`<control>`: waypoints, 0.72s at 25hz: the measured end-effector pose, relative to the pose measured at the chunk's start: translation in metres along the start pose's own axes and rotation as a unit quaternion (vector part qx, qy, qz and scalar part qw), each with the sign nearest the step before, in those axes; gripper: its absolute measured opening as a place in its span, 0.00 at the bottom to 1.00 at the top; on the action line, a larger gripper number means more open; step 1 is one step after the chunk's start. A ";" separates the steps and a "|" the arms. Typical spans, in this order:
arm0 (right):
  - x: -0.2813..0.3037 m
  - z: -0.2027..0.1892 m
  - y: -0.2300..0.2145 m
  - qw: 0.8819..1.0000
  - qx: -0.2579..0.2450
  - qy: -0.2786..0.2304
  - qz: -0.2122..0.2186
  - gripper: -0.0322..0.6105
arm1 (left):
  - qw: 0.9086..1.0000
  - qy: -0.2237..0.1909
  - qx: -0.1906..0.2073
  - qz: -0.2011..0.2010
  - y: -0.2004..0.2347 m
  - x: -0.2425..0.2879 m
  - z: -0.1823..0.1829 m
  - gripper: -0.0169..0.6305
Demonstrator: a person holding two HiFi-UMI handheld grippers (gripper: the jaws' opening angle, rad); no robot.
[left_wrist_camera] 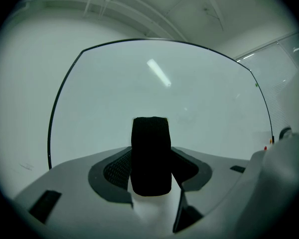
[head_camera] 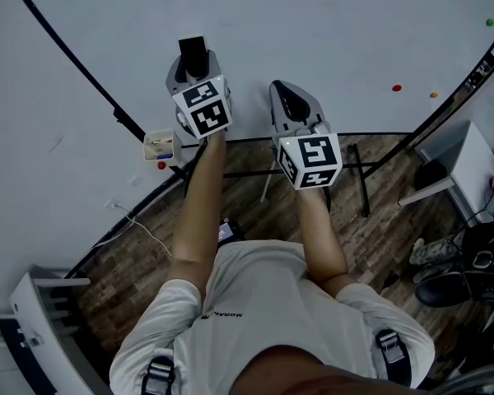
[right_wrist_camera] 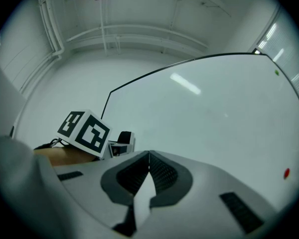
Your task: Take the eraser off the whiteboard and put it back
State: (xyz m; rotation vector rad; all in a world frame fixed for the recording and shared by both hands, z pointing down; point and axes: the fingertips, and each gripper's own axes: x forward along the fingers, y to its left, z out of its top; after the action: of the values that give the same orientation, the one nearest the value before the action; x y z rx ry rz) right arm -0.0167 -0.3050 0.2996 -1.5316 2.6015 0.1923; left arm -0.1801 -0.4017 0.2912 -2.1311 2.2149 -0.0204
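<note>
While the left gripper (left_wrist_camera: 150, 159) clamps the eraser (left_wrist_camera: 150, 148), a black, fuzzy, round-edged block, between ribbed dark pads (left_wrist_camera: 117, 171), it hangs close to the smooth whiteboard (left_wrist_camera: 164, 93). The right gripper (right_wrist_camera: 149, 156) is pinched together on nothing. Only the head view shows a small white box (head_camera: 159, 146) at the whiteboard's lower edge; its contents are too small to name.

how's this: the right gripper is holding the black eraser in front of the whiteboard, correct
Wrong gripper. The left gripper is holding the black eraser in front of the whiteboard, as the left gripper view shows. The right gripper is shut with nothing in it.
</note>
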 end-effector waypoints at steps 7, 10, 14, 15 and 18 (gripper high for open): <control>-0.003 0.001 -0.004 1.000 0.001 -0.002 -0.003 0.07 | 1.000 0.002 -0.004 0.000 -0.001 0.002 -0.002 0.37; -0.002 0.000 -0.005 1.000 0.001 -0.001 -0.004 0.07 | 1.000 -0.001 -0.008 0.000 -0.001 0.005 -0.001 0.37; -0.002 0.001 -0.004 1.000 0.001 -0.002 -0.004 0.07 | 1.000 0.001 -0.006 0.004 0.002 0.006 0.002 0.37; -0.002 0.001 -0.004 1.000 0.001 -0.002 -0.004 0.07 | 1.000 0.002 -0.006 0.005 0.002 0.007 0.002 0.37; -0.003 0.002 -0.004 1.000 0.001 -0.002 -0.005 0.07 | 1.000 0.003 -0.004 0.006 0.001 0.007 0.004 0.37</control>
State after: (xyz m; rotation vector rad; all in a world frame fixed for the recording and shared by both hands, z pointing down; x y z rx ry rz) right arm -0.0113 -0.3039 0.2979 -1.5409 2.5910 0.1913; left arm -0.1816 -0.4086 0.2873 -2.1237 2.2357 -0.0184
